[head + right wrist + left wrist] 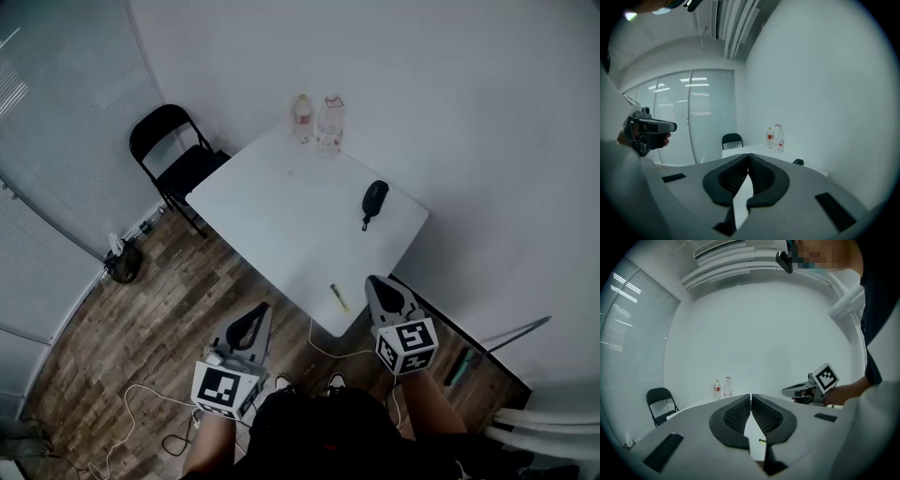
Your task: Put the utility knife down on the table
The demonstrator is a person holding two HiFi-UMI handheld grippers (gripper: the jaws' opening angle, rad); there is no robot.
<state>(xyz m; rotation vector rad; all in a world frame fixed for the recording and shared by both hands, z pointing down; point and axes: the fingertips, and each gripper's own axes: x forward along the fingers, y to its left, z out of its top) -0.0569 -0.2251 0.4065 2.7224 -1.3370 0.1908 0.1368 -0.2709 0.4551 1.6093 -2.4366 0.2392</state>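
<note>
The utility knife [338,297], a small yellow-green stick, lies on the white table [281,216] close to its near corner. A sliver of it shows below my left jaws in the left gripper view [761,441]. My left gripper [257,313] is held off the table's near edge above the floor, shut and empty [751,396]. My right gripper [373,281] hovers at the table's near right corner, just right of the knife, also shut with nothing in it [748,156]. Neither gripper touches the knife.
A black pouch [374,200] lies near the table's right edge. Two bottles [317,122] stand at the far corner. A black folding chair [173,155] stands left of the table. Cables [141,403] and a green object [459,367] lie on the wood floor.
</note>
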